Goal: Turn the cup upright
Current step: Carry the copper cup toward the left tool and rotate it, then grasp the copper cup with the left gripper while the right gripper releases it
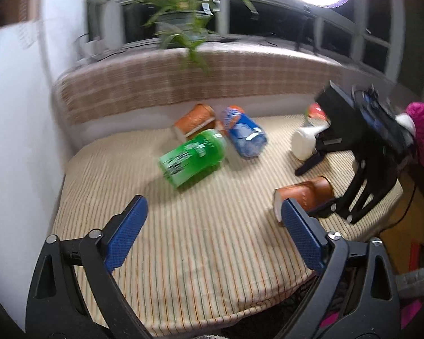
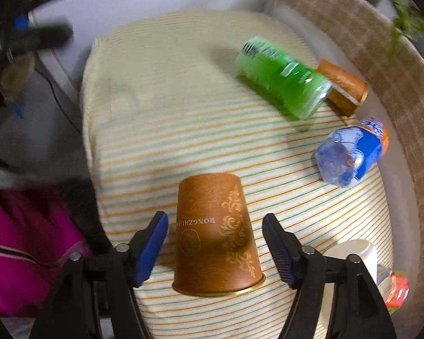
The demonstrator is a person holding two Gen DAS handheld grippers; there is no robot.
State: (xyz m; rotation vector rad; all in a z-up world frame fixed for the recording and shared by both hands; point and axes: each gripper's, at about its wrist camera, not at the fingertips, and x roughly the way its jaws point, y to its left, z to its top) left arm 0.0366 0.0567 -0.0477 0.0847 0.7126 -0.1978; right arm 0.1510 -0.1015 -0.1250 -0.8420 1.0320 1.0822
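Right tool [image 2: 214, 250] wide, straddling brown patterned paper cup [image 2: 214, 234] lying lower centre on striped counter [image 2: 183, 118]. Advise closing squarely mid-body, gently. Left tool [image 1: 212, 231] wide, empty.

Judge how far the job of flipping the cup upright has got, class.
Done: nothing; the brown cup lies unflipped on the striped cloth. In hand: the right gripper straddles it, open, not gripping. The left gripper hangs open, empty. Left: close, lift, turn it rim up, set it down.
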